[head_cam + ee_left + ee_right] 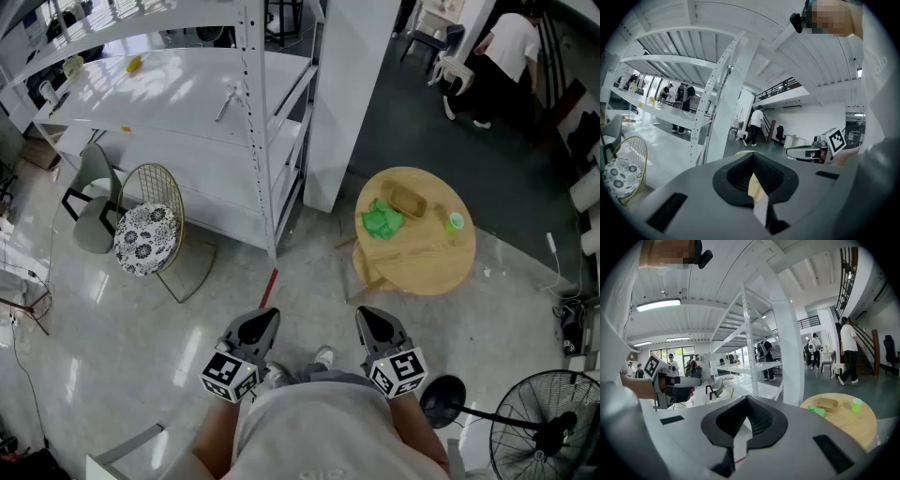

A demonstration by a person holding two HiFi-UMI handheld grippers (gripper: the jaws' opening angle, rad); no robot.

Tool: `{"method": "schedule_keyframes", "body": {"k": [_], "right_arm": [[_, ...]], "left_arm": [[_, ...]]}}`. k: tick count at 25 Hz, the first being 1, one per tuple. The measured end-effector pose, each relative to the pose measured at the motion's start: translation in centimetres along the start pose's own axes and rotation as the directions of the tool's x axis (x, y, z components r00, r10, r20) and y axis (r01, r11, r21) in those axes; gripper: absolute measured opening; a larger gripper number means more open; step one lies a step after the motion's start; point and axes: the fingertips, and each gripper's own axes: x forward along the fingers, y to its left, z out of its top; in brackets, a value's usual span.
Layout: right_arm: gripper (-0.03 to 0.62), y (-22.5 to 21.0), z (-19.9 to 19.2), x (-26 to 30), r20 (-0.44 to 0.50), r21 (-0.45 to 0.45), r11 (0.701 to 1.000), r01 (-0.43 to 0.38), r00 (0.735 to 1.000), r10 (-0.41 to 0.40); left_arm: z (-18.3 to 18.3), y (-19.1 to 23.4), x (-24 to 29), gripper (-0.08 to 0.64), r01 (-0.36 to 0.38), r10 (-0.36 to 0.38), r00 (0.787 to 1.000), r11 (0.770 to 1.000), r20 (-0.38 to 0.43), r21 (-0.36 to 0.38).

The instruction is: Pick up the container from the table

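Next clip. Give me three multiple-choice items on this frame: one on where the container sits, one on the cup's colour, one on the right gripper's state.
1. Where is the tan container?
A. on the round wooden table
B. on the white shelf
C. on the cushioned chair

2. What colour is the small cup?
A. red
B. green
C. blue

3. The right gripper is:
A. shut on the container
B. wide open
C. shut, holding nothing

Answers:
1 A: the head view shows it on the tabletop.
2 B: it is bright green.
3 C: the jaws meet with nothing between them, well short of the table.
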Motion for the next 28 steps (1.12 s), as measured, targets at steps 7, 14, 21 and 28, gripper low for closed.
{"method": "schedule_keyframes", "body": {"k": [7,14,21,28], "right_arm": [[0.025,-6.2,0.5,-2.1,0.033,0.007,1.0,0.015,0.999,-0.016],[0.026,-12.8,0.9,-4.5,0.098,0.064,0.998,0.019,0.995,-0.025],[0.025,-18.6,-0.7,-5.4,0.096,0.133,0.987,0.088,0.99,-0.101],[0.026,-22.1,-0.7,-1.2,0.063,0.152,0.978,0.145,0.986,-0.156]], "left_arm": [[0.7,-3.5,6.4,0.015,0.027,-0.026,1.0,0.999,-0.014,0.033],[1.5,-6.6,12.8,0.015,0.061,-0.058,0.997,0.996,-0.04,0.063],[0.3,-8.3,18.4,0.015,0.111,-0.104,0.989,0.992,-0.105,0.067],[1.0,-4.3,23.9,0.015,0.165,-0.157,0.981,0.984,-0.118,0.063]]}}
